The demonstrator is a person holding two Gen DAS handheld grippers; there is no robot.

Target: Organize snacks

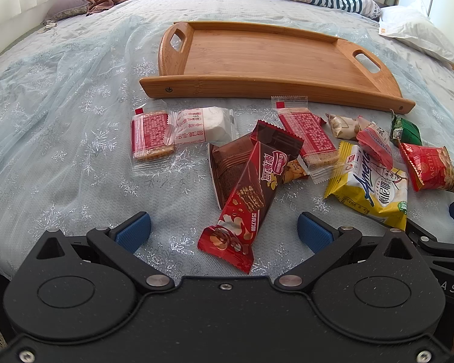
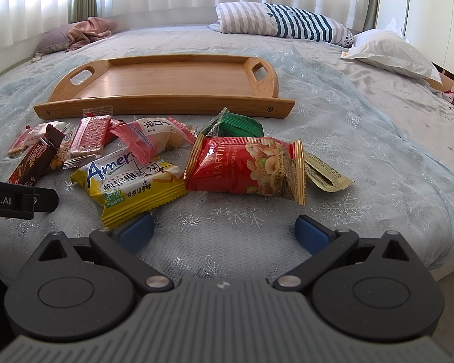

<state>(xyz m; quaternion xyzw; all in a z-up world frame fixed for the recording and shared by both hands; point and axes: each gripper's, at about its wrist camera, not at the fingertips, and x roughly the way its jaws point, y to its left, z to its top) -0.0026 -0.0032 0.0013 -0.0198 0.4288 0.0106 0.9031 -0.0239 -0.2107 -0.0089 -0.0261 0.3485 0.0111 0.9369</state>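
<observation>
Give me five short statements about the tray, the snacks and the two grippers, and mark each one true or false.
1. The wooden tray has no snacks in it. True.
2. The left gripper is shut on the chocolate wafer bar. False: its jaws stand open, the bar lying between them on the bed.
3. The red nut bag lies right ahead of the right gripper. True.
4. The yellow packet sits on the tray. False: it lies on the bedspread in front of the tray.
5. The right gripper is open. True.
</observation>
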